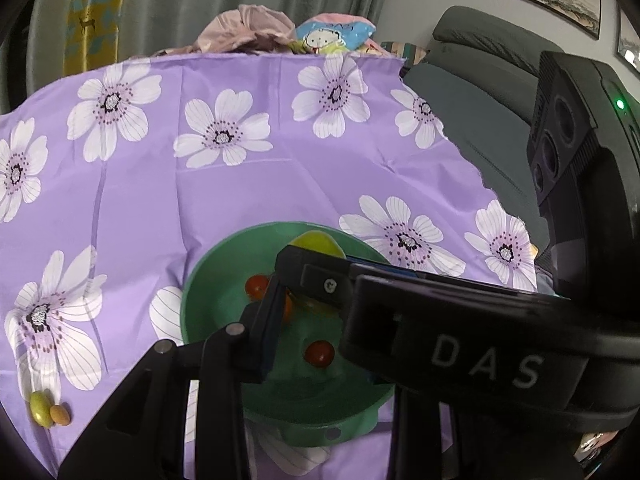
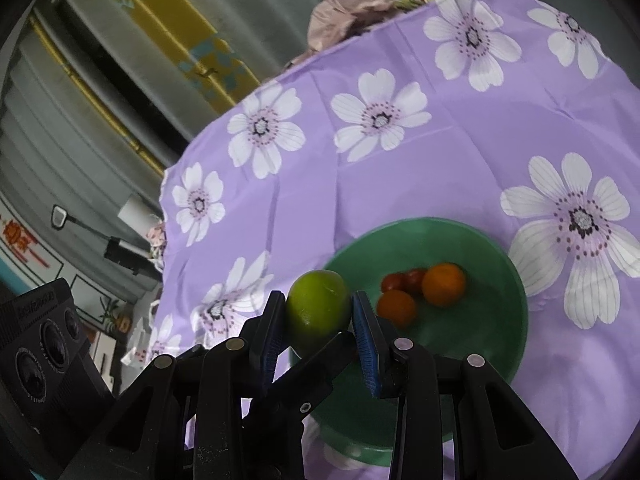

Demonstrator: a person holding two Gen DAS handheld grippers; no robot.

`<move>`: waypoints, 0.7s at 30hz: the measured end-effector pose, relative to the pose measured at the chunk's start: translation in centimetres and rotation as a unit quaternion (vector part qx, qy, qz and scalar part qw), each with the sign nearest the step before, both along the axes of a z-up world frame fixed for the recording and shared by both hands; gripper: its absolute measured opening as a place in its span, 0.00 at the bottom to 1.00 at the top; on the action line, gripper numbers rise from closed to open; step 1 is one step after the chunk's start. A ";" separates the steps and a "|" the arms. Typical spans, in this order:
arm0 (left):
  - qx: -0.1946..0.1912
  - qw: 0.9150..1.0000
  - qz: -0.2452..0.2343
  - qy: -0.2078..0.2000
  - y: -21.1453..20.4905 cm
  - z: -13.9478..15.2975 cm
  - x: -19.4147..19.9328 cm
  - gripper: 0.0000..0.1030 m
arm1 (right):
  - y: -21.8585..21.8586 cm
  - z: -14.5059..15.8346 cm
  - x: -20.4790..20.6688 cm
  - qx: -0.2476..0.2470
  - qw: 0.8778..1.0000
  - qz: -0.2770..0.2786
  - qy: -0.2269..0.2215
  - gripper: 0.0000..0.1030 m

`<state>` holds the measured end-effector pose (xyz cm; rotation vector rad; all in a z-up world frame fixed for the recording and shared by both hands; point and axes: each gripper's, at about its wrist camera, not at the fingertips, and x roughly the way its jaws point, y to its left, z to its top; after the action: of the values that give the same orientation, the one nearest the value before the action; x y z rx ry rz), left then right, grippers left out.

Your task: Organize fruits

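A green bowl [image 2: 504, 320] sits on the purple flowered cloth and holds two small oranges [image 2: 443, 284] and cherry tomatoes [image 2: 400, 280]. My right gripper [image 2: 318, 322] is shut on a green lime [image 2: 318, 306] and holds it above the bowl's near left rim. In the left wrist view the bowl [image 1: 208, 300] shows with tomatoes [image 1: 319, 353] and the lime [image 1: 318, 242], mostly hidden by the right gripper's body crossing in front. Only one left finger [image 1: 264, 332] shows over the bowl; the other is hidden.
A small green fruit [image 1: 40, 408] and a small orange fruit [image 1: 60, 415] lie on the cloth at the front left. Crumpled bags and a cartoon packet [image 1: 328, 36] sit at the table's far edge. A grey sofa [image 1: 480, 120] stands to the right.
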<state>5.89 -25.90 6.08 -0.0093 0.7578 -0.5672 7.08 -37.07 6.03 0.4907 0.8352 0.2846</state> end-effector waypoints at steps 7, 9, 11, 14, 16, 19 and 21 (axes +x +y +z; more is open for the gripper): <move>-0.006 1.000 -0.004 0.028 -0.5 -1.6 1.1 0.31 | -0.4 -1.3 0.9 -0.006 1.000 -0.005 0.029 0.36; -0.009 0.999 -0.005 0.037 -0.5 -2.0 1.4 0.31 | -0.6 -1.8 1.2 -0.007 0.999 -0.008 0.037 0.36; -0.012 0.999 -0.006 0.046 -0.6 -2.5 1.6 0.31 | -0.6 -2.1 1.4 -0.011 0.999 -0.009 0.046 0.36; -0.015 0.998 -0.006 0.059 -0.6 -3.2 2.0 0.31 | -0.6 -2.7 1.8 -0.015 0.998 -0.011 0.060 0.36; -0.016 0.998 -0.005 0.066 -0.5 -3.5 2.3 0.31 | -0.5 -3.0 2.1 -0.017 0.998 -0.011 0.067 0.36; -0.017 0.997 -0.005 0.079 -0.5 -4.2 2.7 0.31 | -0.4 -3.7 2.5 -0.024 0.996 -0.011 0.082 0.36; -0.020 0.996 -0.005 0.087 -0.5 -4.5 3.0 0.31 | -0.4 -4.0 2.7 -0.028 0.995 -0.012 0.090 0.36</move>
<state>8.86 -26.36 1.54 -0.0929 0.9158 -0.5971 9.81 -37.42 2.00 0.4775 1.0091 0.1960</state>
